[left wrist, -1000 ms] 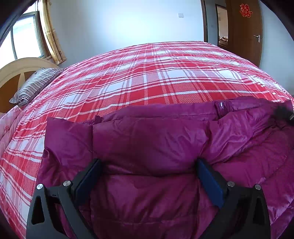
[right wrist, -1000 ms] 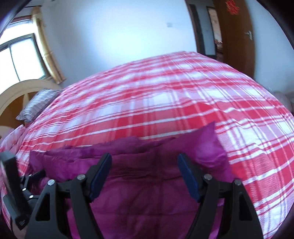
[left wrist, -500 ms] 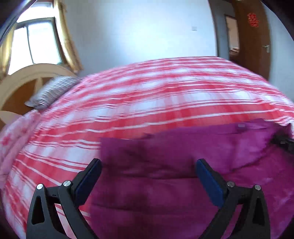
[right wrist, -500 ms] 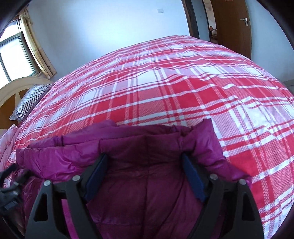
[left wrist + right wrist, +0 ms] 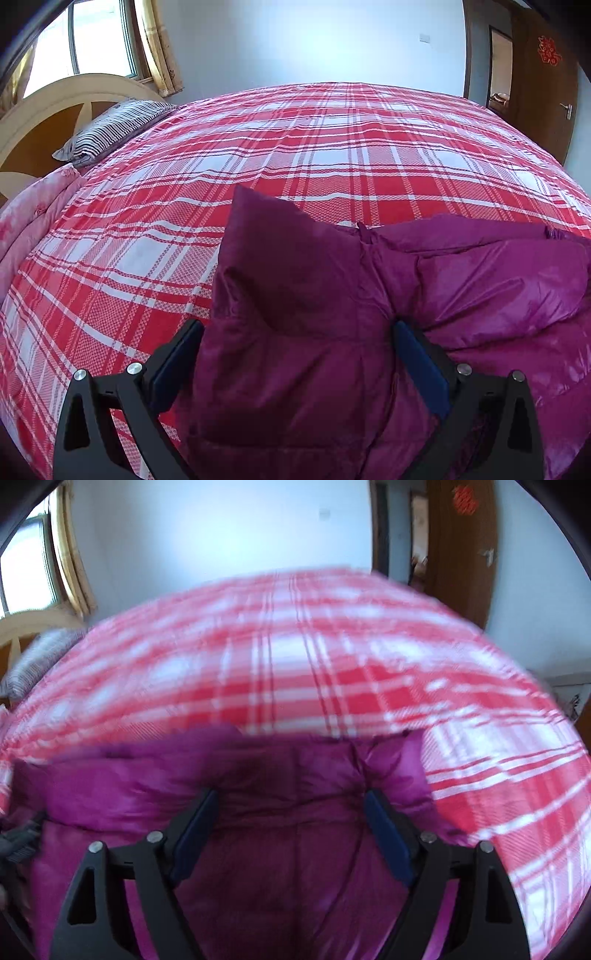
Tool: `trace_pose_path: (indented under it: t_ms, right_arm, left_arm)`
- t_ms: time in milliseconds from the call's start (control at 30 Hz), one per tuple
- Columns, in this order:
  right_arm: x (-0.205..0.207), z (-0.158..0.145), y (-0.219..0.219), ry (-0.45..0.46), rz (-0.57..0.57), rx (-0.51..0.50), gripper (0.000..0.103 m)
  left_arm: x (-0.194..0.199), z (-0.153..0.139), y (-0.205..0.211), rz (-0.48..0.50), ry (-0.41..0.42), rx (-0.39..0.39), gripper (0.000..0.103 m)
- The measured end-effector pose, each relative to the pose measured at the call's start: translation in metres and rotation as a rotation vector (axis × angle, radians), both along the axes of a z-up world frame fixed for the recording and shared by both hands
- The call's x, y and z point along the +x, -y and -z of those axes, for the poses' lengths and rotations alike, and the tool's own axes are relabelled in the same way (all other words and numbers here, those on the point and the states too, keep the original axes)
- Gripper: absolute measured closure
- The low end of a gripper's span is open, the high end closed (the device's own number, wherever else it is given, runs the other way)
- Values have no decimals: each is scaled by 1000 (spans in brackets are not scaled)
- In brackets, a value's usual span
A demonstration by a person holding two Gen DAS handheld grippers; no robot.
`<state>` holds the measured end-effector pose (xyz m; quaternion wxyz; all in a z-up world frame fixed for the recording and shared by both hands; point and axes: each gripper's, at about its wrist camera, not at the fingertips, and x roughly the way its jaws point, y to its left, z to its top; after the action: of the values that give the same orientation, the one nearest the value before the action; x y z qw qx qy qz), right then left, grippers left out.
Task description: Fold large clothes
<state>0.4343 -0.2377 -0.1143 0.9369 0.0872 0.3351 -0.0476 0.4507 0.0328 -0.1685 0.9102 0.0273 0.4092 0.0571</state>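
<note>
Big bed with a red and white plaid cover (image 5: 332, 155) fills most of the room. A striped pillow (image 5: 110, 129) sits at the head end against a cream headboard (image 5: 55, 96), with a pink floral quilt (image 5: 33, 210) bunched beside it. Window (image 5: 99, 40) with yellowish curtains (image 5: 159, 48) behind, brown door (image 5: 543, 81) past the foot.

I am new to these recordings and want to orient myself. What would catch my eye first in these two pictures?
First, the shiny magenta puffer jacket, heaped at the near edge of the bed, with a corner of it standing up between the open fingers of the left tool. Behind it the red and white plaid bedspread fills most of both views. The right tool hangs open over the same jacket, in a blurred picture.
</note>
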Motion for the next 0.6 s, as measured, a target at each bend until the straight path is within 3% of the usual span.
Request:
trace_pose_path:
  t_ms: [167,300,433,600]
  right_arm:
    - [-22,-17,-47,55,-119,84,18]
    - [-14,11,-64,5,-133,95,18]
    - [-9,36,-44,-16,-104,187,18]
    - [-9,40,-53,-20,-106,130,14]
  left_arm:
    - [-1,1,0,-1,2,1,1]
    - [-1,0,0,1,4,2,1]
    - [-1,1,0,0,2,0,1]
    - [-1,0,1,-2,5,6,1]
